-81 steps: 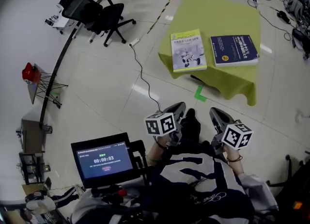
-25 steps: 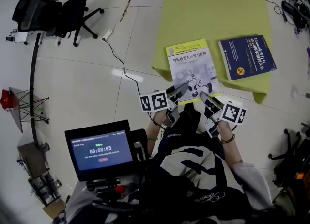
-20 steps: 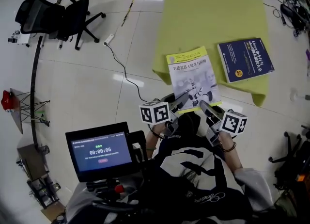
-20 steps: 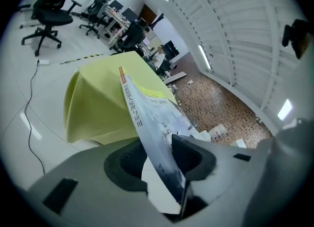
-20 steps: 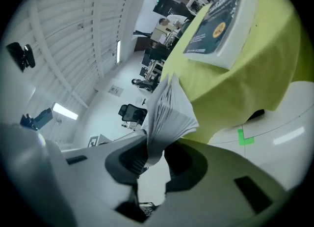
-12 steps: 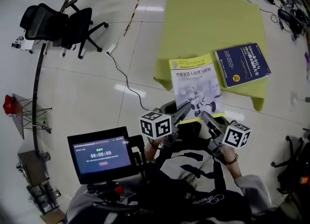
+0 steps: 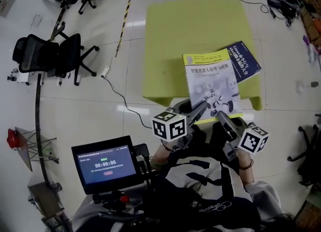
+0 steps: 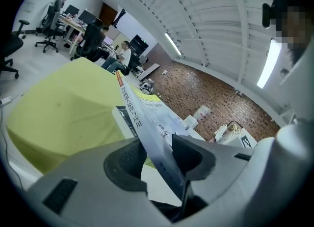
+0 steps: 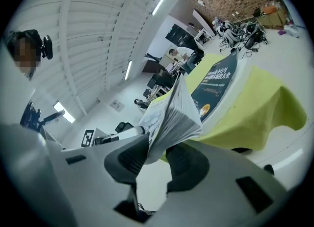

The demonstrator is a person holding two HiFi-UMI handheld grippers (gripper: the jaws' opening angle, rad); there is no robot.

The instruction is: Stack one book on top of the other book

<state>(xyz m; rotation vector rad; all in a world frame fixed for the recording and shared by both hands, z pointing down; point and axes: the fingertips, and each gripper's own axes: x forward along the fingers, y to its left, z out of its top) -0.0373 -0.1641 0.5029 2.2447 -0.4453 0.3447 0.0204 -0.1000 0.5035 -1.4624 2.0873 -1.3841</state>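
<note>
In the head view, the white-and-yellow book (image 7: 213, 83) sits at centre right, held clear of the green-covered worktop (image 7: 185, 35). Its far edge overlaps the blue book (image 7: 247, 58), which lies flat toward the upper right. The left hand-held gripper (image 7: 202, 107) and the right hand-held gripper (image 7: 221, 117) each take a near corner from below. Two grips probably keep the floppy volume level enough to carry over its target. In the left gripper view, the jaws are pinched tight on the thin near edge, and the cover runs away up the middle of the frame. The blue book's dark edge shows just beneath it. In the right gripper view, the jaws are clamped on the other corner, with the pages fanning slightly above the pads. The blue cover lies on the cloth beyond, at upper right.
</note>
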